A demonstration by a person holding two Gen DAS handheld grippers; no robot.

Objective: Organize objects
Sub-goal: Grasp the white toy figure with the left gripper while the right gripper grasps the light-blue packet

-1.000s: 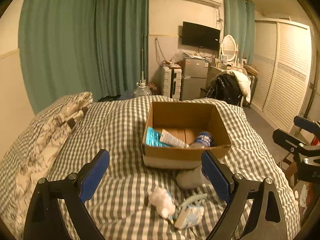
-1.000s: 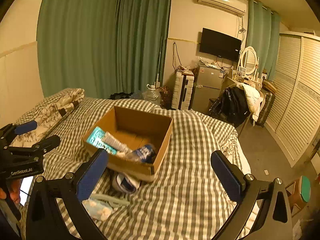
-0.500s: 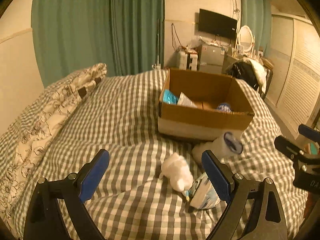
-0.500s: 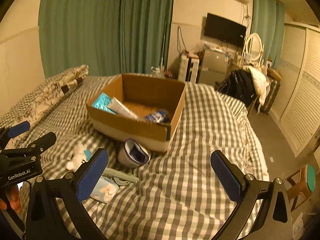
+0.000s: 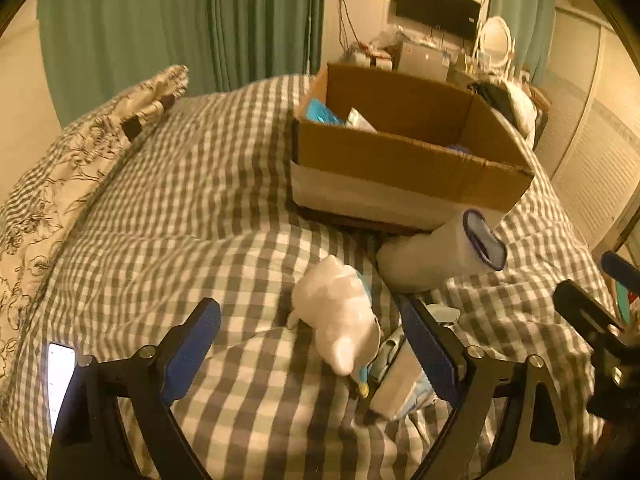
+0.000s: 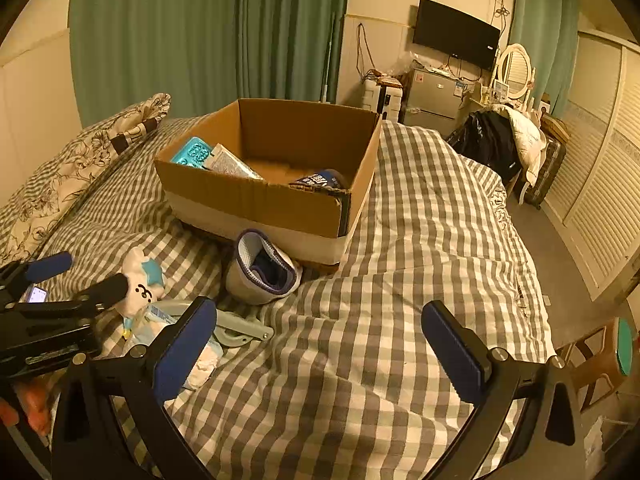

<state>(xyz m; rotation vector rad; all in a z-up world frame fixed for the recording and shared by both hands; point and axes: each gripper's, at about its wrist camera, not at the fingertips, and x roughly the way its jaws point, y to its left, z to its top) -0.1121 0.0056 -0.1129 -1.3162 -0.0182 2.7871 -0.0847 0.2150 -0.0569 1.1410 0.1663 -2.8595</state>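
Observation:
A cardboard box (image 5: pixel 404 160) (image 6: pixel 256 200) sits on the checked bed with a teal packet (image 6: pixel 191 155), a tube and a blue can (image 6: pixel 320 180) inside. In front of it lie a white plush toy (image 5: pixel 340 316) (image 6: pixel 142 284), a rolled grey sock (image 5: pixel 436 256) (image 6: pixel 260 272), a tissue pack (image 5: pixel 400 380) (image 6: pixel 160 320) and a pale hanger piece (image 6: pixel 236 326). My left gripper (image 5: pixel 316 344) is open, with the plush toy between its fingers. My right gripper (image 6: pixel 320 344) is open and empty over bare bedding.
A floral pillow (image 5: pixel 60 184) lies at the bed's left. A lit phone (image 5: pixel 60 376) lies on the bed by my left gripper. Beyond the bed stand curtains, a fridge (image 6: pixel 434 96), a chair with clothes (image 6: pixel 500 140) and wardrobe doors.
Both grippers have moved down and forward toward the bed. The left one has closed in around the plush toy; both stay open.

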